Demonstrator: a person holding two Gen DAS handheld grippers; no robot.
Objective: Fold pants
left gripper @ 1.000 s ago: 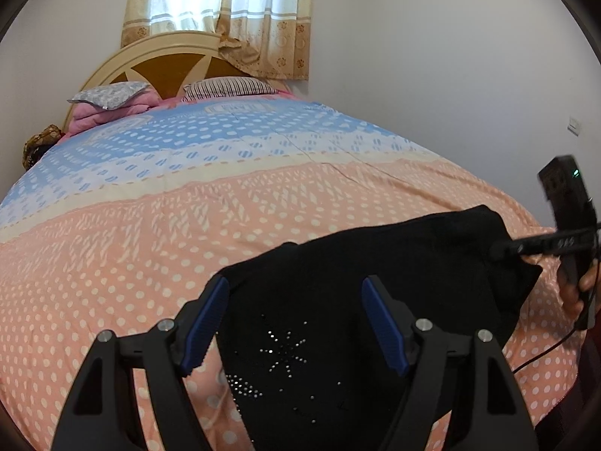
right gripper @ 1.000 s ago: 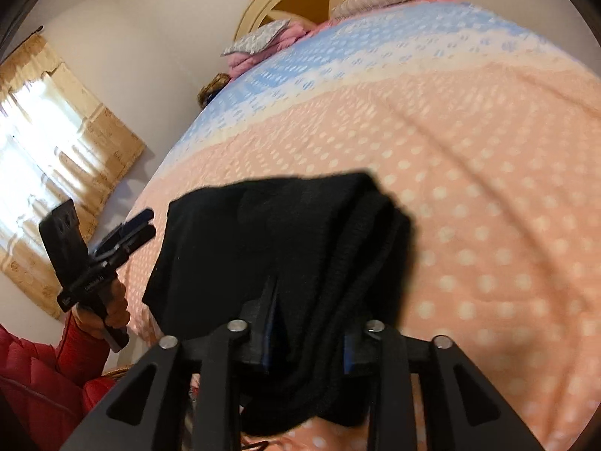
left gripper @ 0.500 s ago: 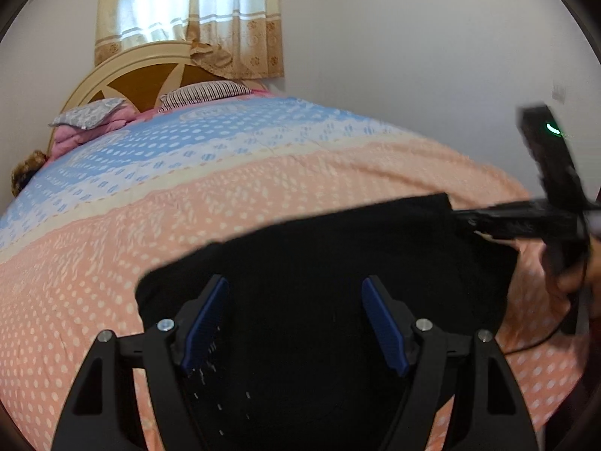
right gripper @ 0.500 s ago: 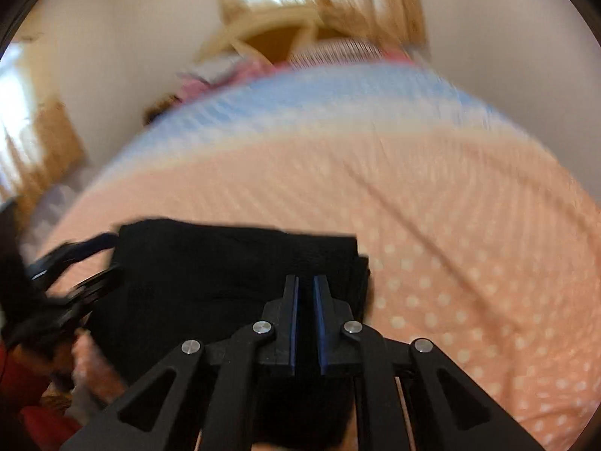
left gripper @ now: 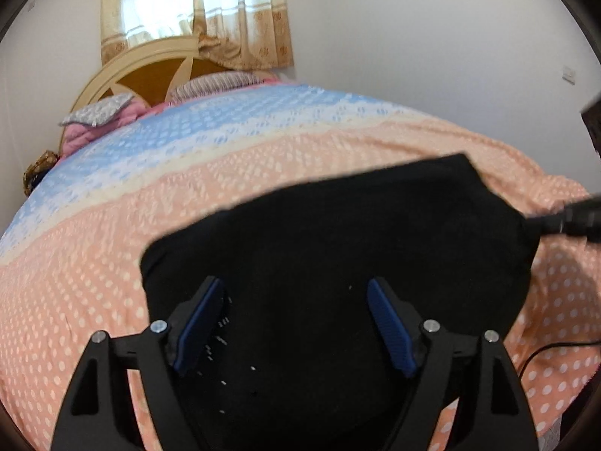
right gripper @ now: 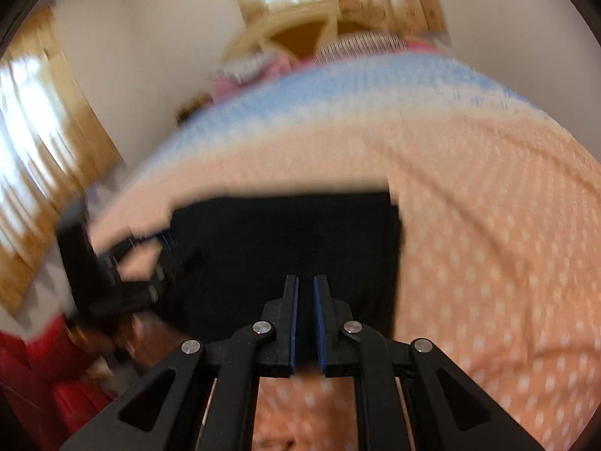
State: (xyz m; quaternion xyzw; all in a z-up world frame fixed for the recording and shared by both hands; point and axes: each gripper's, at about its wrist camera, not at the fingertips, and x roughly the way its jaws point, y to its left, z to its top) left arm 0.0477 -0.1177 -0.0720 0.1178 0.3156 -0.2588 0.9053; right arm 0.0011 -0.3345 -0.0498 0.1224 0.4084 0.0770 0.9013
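The black pants [left gripper: 338, 263] lie folded into a compact block on the orange dotted bedspread [left gripper: 94, 282]. My left gripper [left gripper: 296, 319] is open, its blue pads above the near left part of the pants, holding nothing. In the right wrist view, which is blurred, the pants [right gripper: 281, 248] lie just ahead of my right gripper [right gripper: 304, 289], whose jaws stand nearly closed with a thin gap and no cloth between them. The right gripper also shows in the left wrist view [left gripper: 563, 221] at the pants' right corner. The left gripper shows in the right wrist view [right gripper: 124, 263] at the pants' left edge.
The bedspread turns blue and white towards the headboard [left gripper: 150, 71], where pillows [left gripper: 97, 112] lie. A curtained window [left gripper: 195, 11] is behind it. A white wall runs along the right. A black cable [left gripper: 544, 353] lies near the bed's right edge.
The pants went from a draped heap to a flat folded block on the bed. My right gripper let go of the cloth and drew back from it. The left gripper stayed open above the pants.
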